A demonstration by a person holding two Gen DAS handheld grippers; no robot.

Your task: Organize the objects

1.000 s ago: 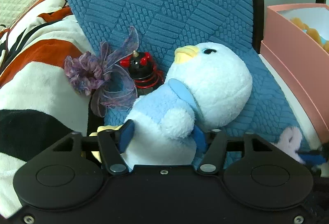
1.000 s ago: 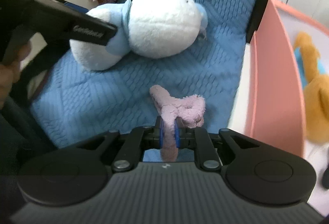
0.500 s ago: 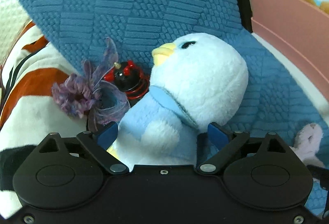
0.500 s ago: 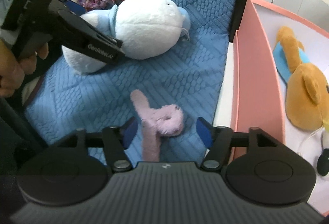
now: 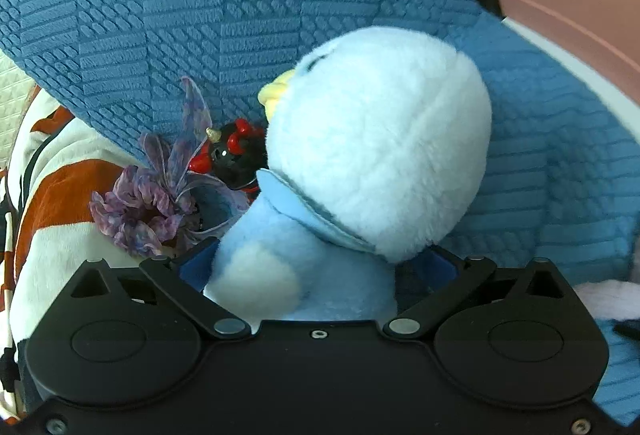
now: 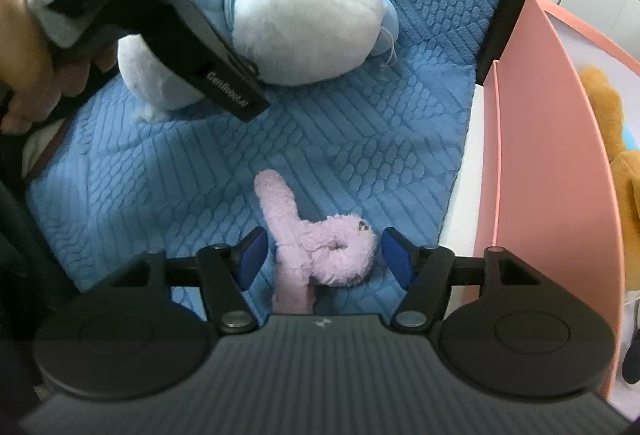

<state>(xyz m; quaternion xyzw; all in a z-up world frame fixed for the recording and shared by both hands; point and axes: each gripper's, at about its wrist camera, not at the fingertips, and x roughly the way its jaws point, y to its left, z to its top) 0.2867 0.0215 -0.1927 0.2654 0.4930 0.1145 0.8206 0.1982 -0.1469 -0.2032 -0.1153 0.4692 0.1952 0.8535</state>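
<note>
A light-blue penguin plush lies on the blue quilted cushion. My left gripper straddles its body below the head. Its jaws are opening wide and the blue pads stand beside the plush without squeezing it. In the right wrist view the same penguin shows with the left gripper's finger across it. A small pink plush rests on the cushion between the pads of my right gripper. Those jaws are closing, with gaps still on both sides of the plush.
A purple scrunchie and a small black-and-red toy sit behind the penguin. A pink box at the right holds a brown plush. A striped blanket lies to the left. A hand holds the left gripper.
The left gripper spread its jaws and pushed in lower around the penguin's body. The right gripper let go of the pink plush, which now lies loose between its pads.
</note>
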